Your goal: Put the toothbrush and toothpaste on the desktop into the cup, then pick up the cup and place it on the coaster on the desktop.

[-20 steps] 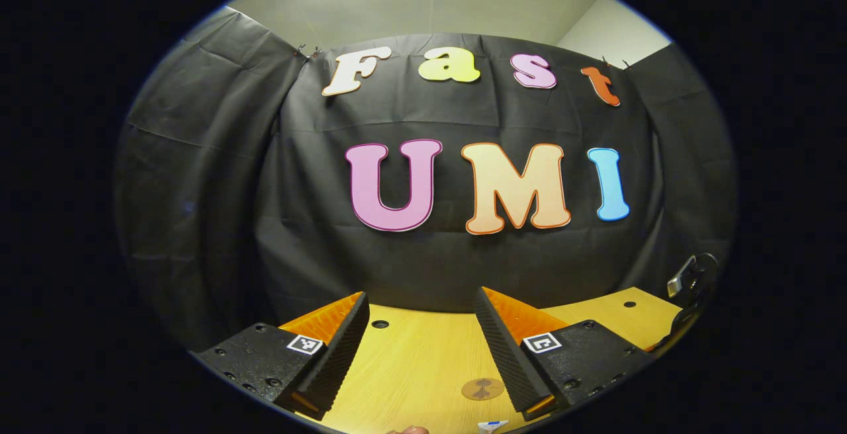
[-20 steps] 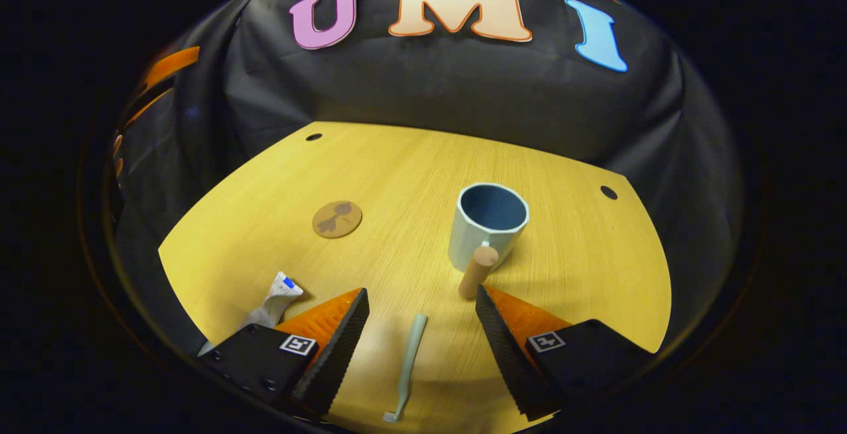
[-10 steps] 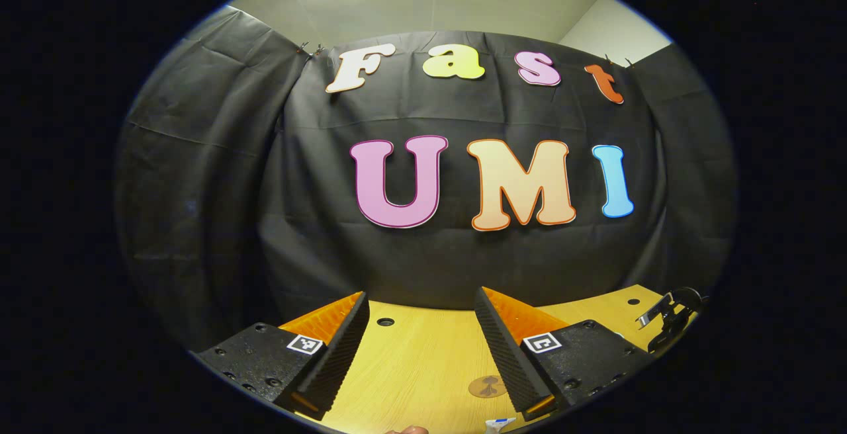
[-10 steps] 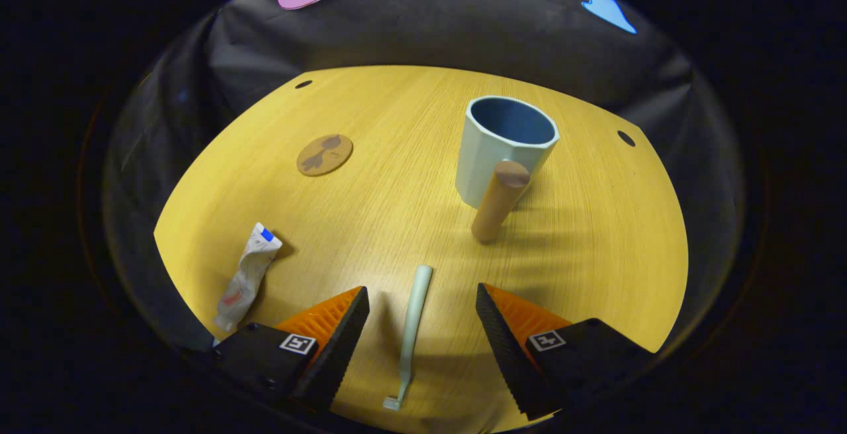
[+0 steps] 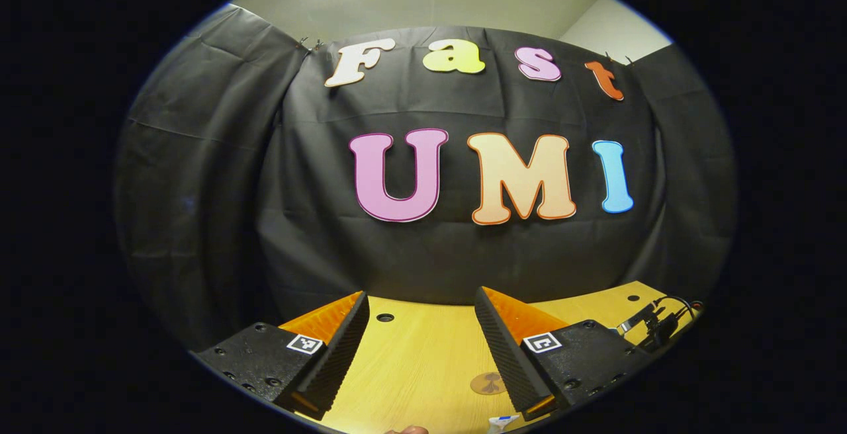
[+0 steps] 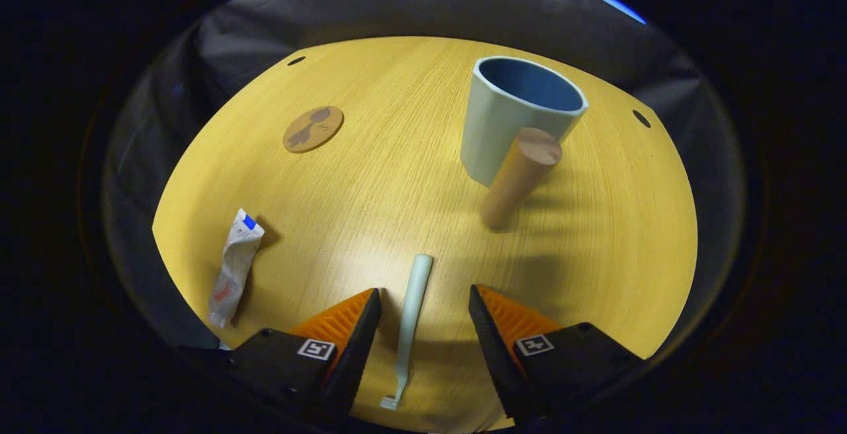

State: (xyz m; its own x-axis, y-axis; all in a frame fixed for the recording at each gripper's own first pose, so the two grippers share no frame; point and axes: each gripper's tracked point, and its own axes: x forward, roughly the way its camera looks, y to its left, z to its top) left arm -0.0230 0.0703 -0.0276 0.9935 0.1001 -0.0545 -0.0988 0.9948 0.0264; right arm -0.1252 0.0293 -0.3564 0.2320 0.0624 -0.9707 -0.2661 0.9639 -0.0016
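Note:
In the right gripper view a pale green toothbrush lies lengthwise on the wooden desktop, between the spread fingers of my right gripper, which is open and touches nothing. A light blue cup with a wooden handle stands upright ahead to the right. A crumpled white toothpaste tube lies at the left edge. The round brown coaster sits far left. In the left gripper view my left gripper hangs open above the desk, with the coaster and the toothpaste tip low between its fingers.
Small dark holes mark the desktop near its far corners. Black cloth walls the booth behind the desk. The other gripper's cabled body shows at the right edge of the left gripper view.
My right gripper has dropped lower and forward over the toothbrush, and its fingers have narrowed slightly. The cup looms larger. My left gripper has barely shifted.

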